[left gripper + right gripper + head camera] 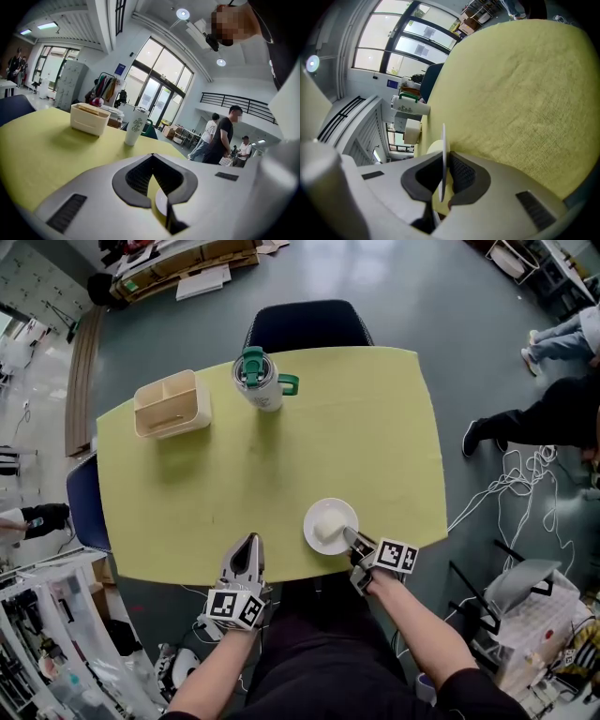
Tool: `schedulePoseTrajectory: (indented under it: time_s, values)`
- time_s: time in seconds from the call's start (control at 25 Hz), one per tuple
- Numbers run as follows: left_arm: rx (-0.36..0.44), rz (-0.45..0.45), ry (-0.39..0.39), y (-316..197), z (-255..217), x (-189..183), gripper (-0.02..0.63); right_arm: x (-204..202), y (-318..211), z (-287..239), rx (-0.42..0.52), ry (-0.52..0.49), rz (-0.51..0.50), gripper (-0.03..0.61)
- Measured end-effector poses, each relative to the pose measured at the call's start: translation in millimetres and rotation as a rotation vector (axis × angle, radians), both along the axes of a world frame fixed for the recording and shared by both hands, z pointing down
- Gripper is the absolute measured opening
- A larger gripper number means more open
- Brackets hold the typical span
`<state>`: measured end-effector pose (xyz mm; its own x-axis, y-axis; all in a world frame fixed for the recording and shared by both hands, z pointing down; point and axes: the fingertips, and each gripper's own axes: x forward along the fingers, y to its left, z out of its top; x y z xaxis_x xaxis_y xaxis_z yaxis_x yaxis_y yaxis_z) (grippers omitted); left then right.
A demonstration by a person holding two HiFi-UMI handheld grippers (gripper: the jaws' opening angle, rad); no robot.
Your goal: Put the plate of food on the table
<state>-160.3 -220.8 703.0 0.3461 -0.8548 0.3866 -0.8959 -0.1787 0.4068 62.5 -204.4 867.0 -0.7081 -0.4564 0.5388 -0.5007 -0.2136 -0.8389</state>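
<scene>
A small white plate (314, 512) with a pale mound of food (331, 524) rests on the yellow-green table (356, 427) near its front right edge. My right gripper (352, 538) is shut on the plate's near rim. In the right gripper view the plate (443, 140) stands edge-on between the pads, with the food (434, 147) beside it. My left gripper (248, 542) rests at the table's front edge, left of the plate, shut on nothing. Its own view has a sliver of the plate (161, 202) showing past the pads.
A white tumbler with a green lid (260, 379) and a beige divided box (172, 403) stand at the table's far side. A dark chair (307, 324) is tucked behind the table. People's legs (553, 413) and cables (511, 479) are on the floor at right.
</scene>
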Motion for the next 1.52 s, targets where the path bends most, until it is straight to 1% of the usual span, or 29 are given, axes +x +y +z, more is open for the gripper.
schedulePoseTrajectory:
  time_s: [0.44, 0.6, 0.92, 1.2, 1.28, 1.32, 1.36, 1.44, 1.52]
  values:
    - [-0.016, 0.005, 0.009, 3, 10, 5, 0.008, 2, 5, 19, -0.039, 0.031, 0.023, 0.031]
    - [-0.024, 0.011, 0.014, 2, 14, 9, 0.008, 3, 5, 22, -0.064, 0.062, 0.031, 0.031]
    - [-0.034, 0.018, 0.023, 3, 18, 12, 0.008, 6, 9, 26, -0.099, 0.224, -0.004, 0.035]
    - [-0.043, 0.018, 0.023, 3, 21, 12, 0.008, 16, 11, 27, -0.116, 0.367, -0.03, 0.066]
    - [-0.044, 0.019, 0.023, 3, 22, 12, 0.008, 19, 13, 30, -0.126, 0.395, -0.036, 0.08]
    - [-0.044, 0.019, 0.023, 2, 22, 12, 0.008, 20, 14, 32, -0.131, 0.4, -0.038, 0.103]
    - [-0.045, 0.02, 0.024, 2, 23, 13, 0.008, 21, 14, 33, -0.136, 0.401, -0.039, 0.112]
    - [-0.048, 0.02, 0.023, 3, 24, 13, 0.008, 23, 16, 35, -0.14, 0.417, -0.047, 0.112]
    - [-0.052, 0.019, 0.023, 3, 26, 12, 0.008, 30, 18, 37, -0.14, 0.465, -0.058, 0.112]
